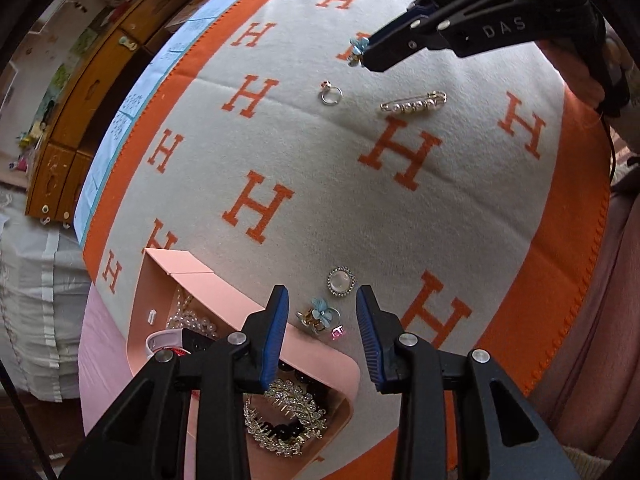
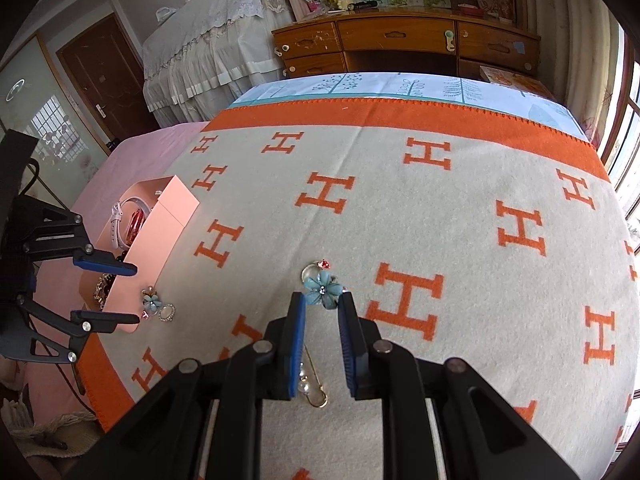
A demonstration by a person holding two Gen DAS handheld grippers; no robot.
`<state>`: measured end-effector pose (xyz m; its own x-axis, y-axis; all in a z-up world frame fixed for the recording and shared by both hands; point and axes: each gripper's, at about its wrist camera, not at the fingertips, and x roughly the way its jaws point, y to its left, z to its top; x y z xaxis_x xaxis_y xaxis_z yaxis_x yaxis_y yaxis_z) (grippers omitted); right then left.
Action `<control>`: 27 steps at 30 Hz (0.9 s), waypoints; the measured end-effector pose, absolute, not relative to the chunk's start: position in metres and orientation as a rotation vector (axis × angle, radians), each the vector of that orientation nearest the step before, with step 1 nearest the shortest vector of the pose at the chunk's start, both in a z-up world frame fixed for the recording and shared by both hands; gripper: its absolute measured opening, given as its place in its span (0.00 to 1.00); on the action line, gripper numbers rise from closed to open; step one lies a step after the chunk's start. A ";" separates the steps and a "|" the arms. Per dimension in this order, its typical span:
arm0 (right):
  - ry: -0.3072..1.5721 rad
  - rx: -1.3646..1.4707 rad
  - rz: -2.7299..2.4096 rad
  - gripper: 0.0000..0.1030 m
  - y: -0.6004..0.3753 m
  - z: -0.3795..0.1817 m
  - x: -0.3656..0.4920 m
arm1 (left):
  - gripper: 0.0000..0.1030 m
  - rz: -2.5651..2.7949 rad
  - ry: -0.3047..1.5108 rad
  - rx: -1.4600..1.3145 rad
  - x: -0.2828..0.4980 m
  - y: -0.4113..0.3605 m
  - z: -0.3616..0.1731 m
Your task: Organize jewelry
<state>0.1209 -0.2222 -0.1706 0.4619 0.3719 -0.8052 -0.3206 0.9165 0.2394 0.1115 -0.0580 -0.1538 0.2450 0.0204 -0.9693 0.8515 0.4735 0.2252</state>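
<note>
Blue-padded tongs of the left gripper (image 1: 322,308) stood wide open, holding nothing, just over a blue flower earring (image 1: 321,312) and a tiny pink-stoned piece (image 1: 338,334) on the H-patterned blanket (image 1: 460,208). A round crystal-rimmed brooch (image 1: 341,281) lay just beyond them. Beside the left finger sat the pink jewelry box (image 1: 208,280), with pearls (image 1: 192,320) and a rhinestone hair comb (image 1: 286,420) inside. Farther off, the right gripper (image 2: 322,304) had its tongs nearly closed around a second blue flower earring (image 2: 323,288); whether the pads actually pinched it could not be told. A silver ring (image 1: 330,94) lay close by, and a pearl pin (image 1: 414,103) rested near the ring.
</note>
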 end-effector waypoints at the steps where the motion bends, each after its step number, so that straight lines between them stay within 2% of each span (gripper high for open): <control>1: 1.004 0.059 0.426 0.16 -0.222 -0.170 0.120 | 0.27 -0.701 1.215 0.942 0.113 -0.058 -0.158; 4: 1.005 0.064 0.425 0.16 -0.222 -0.170 0.119 | 0.20 -0.715 1.255 1.002 0.119 -0.057 -0.171; 19: 1.015 0.107 0.406 0.16 -0.231 -0.177 0.122 | 0.20 -0.808 1.405 1.116 0.136 -0.059 -0.198; 27: 1.017 0.127 0.408 0.16 -0.232 -0.178 0.124 | 0.18 -0.776 1.398 1.109 0.138 -0.064 -0.200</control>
<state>0.1240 -0.2324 -0.1783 0.4580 0.3885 -0.7996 -0.2723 0.9175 0.2899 0.1380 -0.0638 -0.2001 0.0772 0.1883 -0.9791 0.9306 0.3389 0.1386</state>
